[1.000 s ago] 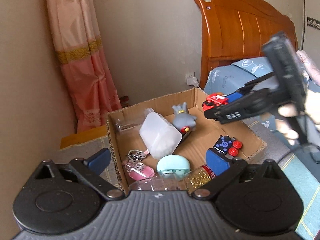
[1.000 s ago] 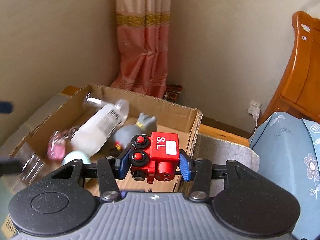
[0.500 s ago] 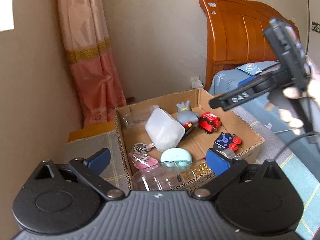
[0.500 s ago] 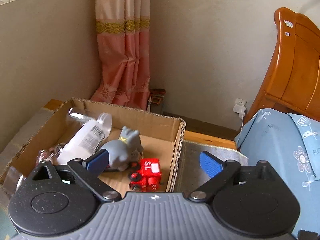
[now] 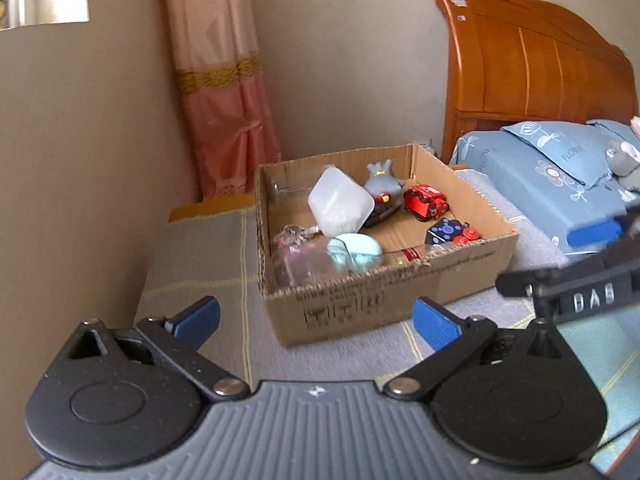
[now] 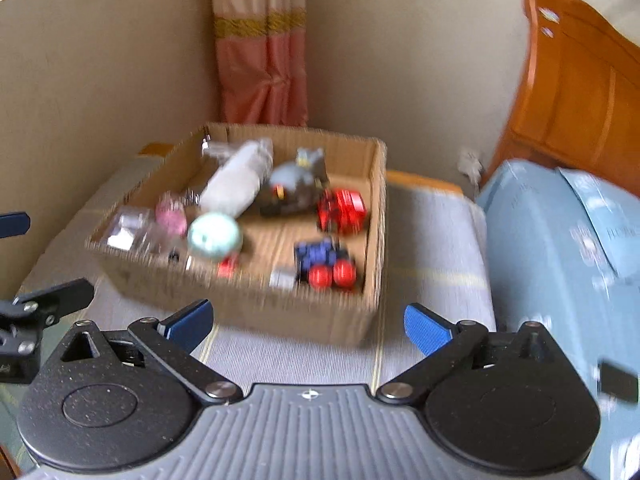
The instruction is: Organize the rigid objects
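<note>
Room: bedroom corner, beige walls, pink curtain (image 5: 224, 92), wooden headboard (image 5: 532, 52), blue bedding (image 5: 540, 188) on the right.
Surface: grey checked cloth (image 5: 200, 256) covering a low platform beside the bed; the cardboard box (image 5: 400, 280) sits on it.
Box contents: red toy car (image 5: 425, 199) near the far right wall, beside a grey figurine (image 5: 382, 184); white plastic container (image 5: 340, 204), mint round case (image 5: 354, 252), blue toy with red wheels (image 5: 450, 232) toward the front.
Right hand-held gripper (image 6: 308, 326): jaws opening, nearly at full spread, nothing between them; it sits short of the box's near wall.
Left hand-held gripper (image 5: 316, 320): fingers wide apart, empty, also on the near side of the box.
Stage, as judged: red car delivered; the next item has to be found outside the box.
Risk: the two hand-held grippers are close together, so a swing toward the next object could knock them against each other.
Risk: the box is light and crowded; a finger catching its near wall could shift it or tip the leaning container.
</note>
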{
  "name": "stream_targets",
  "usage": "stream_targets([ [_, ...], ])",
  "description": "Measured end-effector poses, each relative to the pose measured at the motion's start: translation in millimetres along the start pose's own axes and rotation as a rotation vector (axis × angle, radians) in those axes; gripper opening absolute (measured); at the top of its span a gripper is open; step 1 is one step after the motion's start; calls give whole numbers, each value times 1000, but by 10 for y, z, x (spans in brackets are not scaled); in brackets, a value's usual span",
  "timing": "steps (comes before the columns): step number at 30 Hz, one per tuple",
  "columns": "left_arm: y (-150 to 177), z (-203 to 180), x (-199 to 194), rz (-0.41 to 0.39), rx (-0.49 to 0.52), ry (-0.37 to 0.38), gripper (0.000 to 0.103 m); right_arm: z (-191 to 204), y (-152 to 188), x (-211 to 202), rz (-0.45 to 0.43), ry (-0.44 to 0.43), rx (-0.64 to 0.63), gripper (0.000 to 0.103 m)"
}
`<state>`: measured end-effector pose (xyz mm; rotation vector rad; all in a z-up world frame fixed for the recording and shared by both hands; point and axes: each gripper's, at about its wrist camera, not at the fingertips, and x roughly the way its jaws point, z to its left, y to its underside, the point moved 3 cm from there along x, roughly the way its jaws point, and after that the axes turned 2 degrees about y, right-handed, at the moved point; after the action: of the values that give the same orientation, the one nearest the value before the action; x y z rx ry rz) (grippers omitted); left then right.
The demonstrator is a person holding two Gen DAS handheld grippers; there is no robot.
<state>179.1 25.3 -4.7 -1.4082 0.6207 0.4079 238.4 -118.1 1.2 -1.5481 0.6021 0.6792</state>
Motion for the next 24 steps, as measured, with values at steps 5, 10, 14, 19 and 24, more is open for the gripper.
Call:
stream_targets([
  [5,43,-99,-259,6,-24,-19,102,46,213,-279,6,37,71,103],
  [10,49,-134,-394,27,-40,-52,102,72,241,-494,-19,105,57,103],
  [14,41,-137,-446,32,-63,-70,102,81,255,-611,-50,126,59,103],
  [19,42,-145,-452,46,-75,-82,102,86,270,-644,-58,114,77,103],
  [24,26,-162,-449,47,-76,-83,102,99,280,-650,-59,108,79,103],
])
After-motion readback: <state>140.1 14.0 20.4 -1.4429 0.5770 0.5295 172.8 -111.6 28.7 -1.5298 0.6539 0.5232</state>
